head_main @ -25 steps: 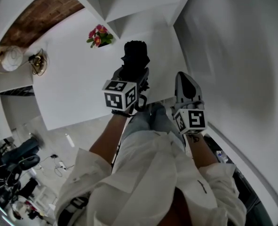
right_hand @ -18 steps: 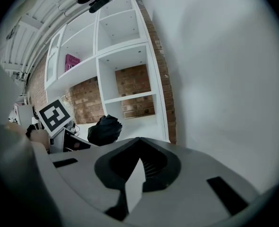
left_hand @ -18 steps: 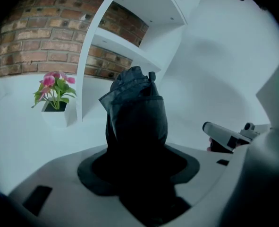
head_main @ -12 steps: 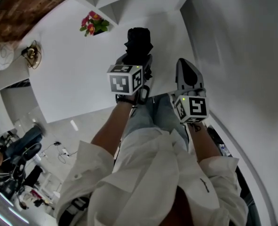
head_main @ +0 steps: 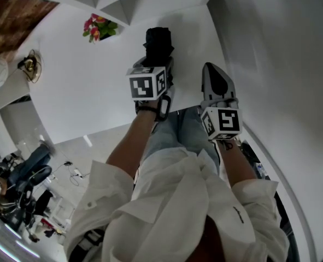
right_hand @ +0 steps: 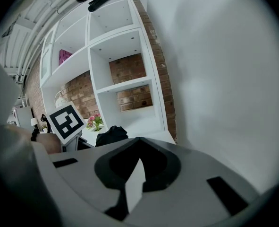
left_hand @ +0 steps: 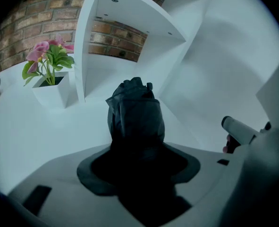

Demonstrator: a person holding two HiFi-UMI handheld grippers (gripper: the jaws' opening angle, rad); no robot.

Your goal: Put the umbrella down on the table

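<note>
A folded black umbrella (head_main: 158,41) sticks out forward from my left gripper (head_main: 159,64), over the white table (head_main: 90,86). In the left gripper view the umbrella (left_hand: 135,112) fills the gap of the left gripper (left_hand: 137,150); the jaws are on it and opening slightly. I cannot tell whether its far end touches the tabletop. My right gripper (head_main: 212,72) hovers to the right of it, jaws together and empty. From the right gripper view, the umbrella (right_hand: 112,135) lies left of the right gripper (right_hand: 138,141).
A white pot of pink flowers (head_main: 98,27) stands at the table's back left. A white shelf unit (left_hand: 130,27) with a brick back rises behind it. A plain white wall (head_main: 281,64) runs along the right. A gold ornament (head_main: 29,65) sits on the far left.
Both grippers have come down toward the table. The left one has tipped further downward with the umbrella still in it, and the right one sank less.
</note>
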